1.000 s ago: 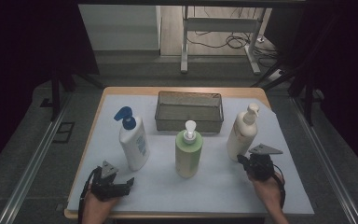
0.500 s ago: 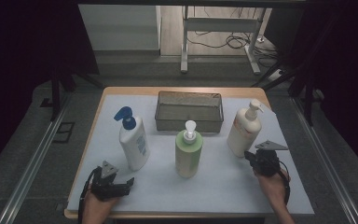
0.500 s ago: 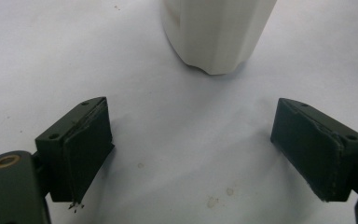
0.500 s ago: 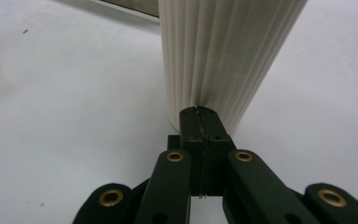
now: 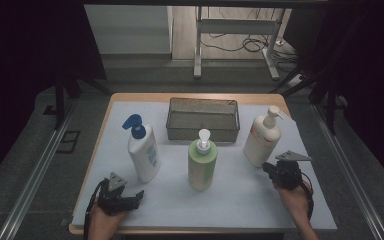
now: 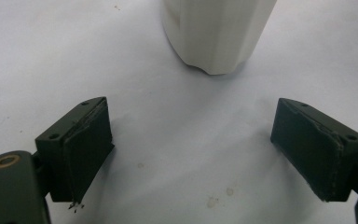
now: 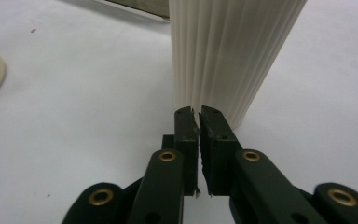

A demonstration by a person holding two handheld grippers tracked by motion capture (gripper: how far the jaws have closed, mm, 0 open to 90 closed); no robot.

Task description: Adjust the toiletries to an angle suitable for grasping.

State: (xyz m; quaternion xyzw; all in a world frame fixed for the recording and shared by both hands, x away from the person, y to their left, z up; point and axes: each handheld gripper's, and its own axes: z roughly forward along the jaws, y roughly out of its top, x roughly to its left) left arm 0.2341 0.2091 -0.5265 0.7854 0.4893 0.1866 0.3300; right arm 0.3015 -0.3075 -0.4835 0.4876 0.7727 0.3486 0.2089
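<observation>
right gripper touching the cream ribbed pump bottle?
Cannot tell. In the right gripper view the right gripper tips overlap the cream ribbed pump bottle base; no gap or contact shows.

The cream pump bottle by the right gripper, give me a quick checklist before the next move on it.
1. Cream pump bottle upright on the table: ok.
2. Right gripper aimed at the bottle's base: ok.
3. Right gripper wide enough to take the bottle: not ok, its jaws have just begun opening but stand almost together with nothing between them.
4. Room beside the bottle: ok, the green bottle and wire basket stand apart from it.
5. Left gripper out of the way: ok, open and empty by the blue-capped bottle.
</observation>
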